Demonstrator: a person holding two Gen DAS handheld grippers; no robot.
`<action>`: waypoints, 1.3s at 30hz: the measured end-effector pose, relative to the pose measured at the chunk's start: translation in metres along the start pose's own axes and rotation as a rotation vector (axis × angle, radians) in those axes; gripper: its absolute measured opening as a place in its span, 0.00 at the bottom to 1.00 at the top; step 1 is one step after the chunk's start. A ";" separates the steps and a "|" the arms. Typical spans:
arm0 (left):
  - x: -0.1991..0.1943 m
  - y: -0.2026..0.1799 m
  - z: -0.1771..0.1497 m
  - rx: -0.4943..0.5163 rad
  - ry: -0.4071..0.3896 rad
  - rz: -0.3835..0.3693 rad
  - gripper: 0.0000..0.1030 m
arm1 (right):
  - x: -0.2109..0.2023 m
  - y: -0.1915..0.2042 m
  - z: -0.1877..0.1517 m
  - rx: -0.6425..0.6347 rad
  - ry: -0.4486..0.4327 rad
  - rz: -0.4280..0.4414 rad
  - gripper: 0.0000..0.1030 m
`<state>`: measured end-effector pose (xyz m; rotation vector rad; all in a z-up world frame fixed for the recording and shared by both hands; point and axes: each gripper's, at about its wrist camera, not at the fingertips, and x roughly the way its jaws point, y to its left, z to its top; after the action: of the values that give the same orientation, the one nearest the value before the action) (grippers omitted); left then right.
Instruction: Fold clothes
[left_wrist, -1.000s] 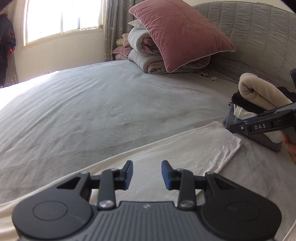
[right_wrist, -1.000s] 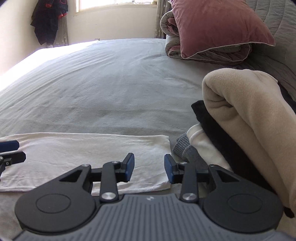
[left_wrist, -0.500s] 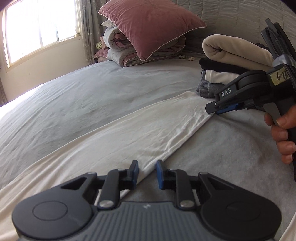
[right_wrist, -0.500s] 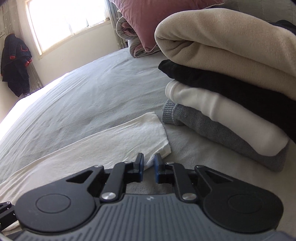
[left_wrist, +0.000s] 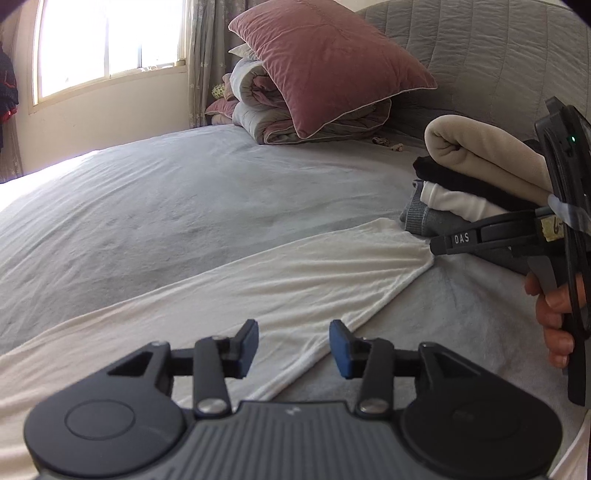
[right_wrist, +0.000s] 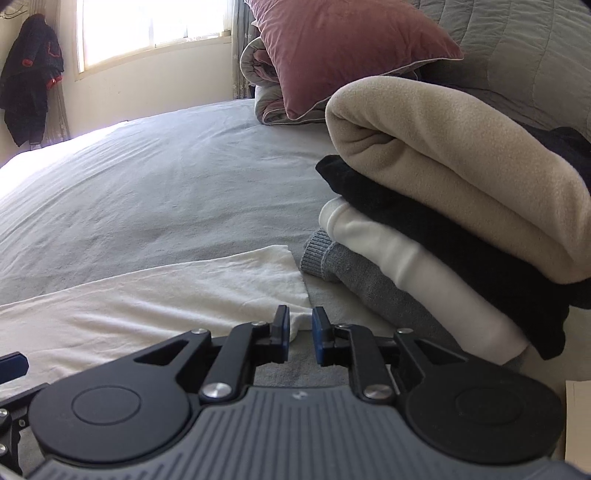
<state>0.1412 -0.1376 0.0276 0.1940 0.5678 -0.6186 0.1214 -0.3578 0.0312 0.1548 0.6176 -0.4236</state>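
A long white garment (left_wrist: 258, 280) lies flat across the grey bed (left_wrist: 166, 206). My left gripper (left_wrist: 293, 347) hovers over its near edge; its jaws are opening, with cloth under the gap and no pad pressing. My right gripper (right_wrist: 300, 334) is at the garment's far corner (right_wrist: 295, 325). Its jaws are also opening, narrowly apart, and the corner sits loose between them. In the left wrist view the right gripper (left_wrist: 436, 248) has its tip at that corner, where the cloth's folds gather.
A stack of folded clothes (right_wrist: 443, 166), beige over black, white and grey, stands right beside the corner. A pink pillow (left_wrist: 325, 66) on a rolled quilt leans against the padded headboard (left_wrist: 498, 55). A hand (left_wrist: 554, 325) holds the right gripper. A dark jacket (right_wrist: 29, 81) hangs by the window.
Both grippers were open a second ago, closed at the garment's edge half a second ago, and now stand apart again. The cloth now gathers in folds toward the right gripper's tip.
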 end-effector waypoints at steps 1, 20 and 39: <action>-0.006 0.007 0.001 0.000 -0.002 0.014 0.43 | -0.003 0.002 0.001 -0.010 -0.008 0.004 0.32; -0.087 0.224 -0.037 -0.183 0.142 0.483 0.48 | -0.019 0.148 -0.005 -0.246 0.048 0.240 0.44; -0.133 0.362 -0.091 -0.313 0.180 0.618 0.48 | -0.002 0.329 0.002 -0.467 0.128 0.469 0.44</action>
<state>0.2274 0.2495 0.0280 0.1194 0.7275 0.0910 0.2620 -0.0610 0.0389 -0.1212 0.7652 0.1897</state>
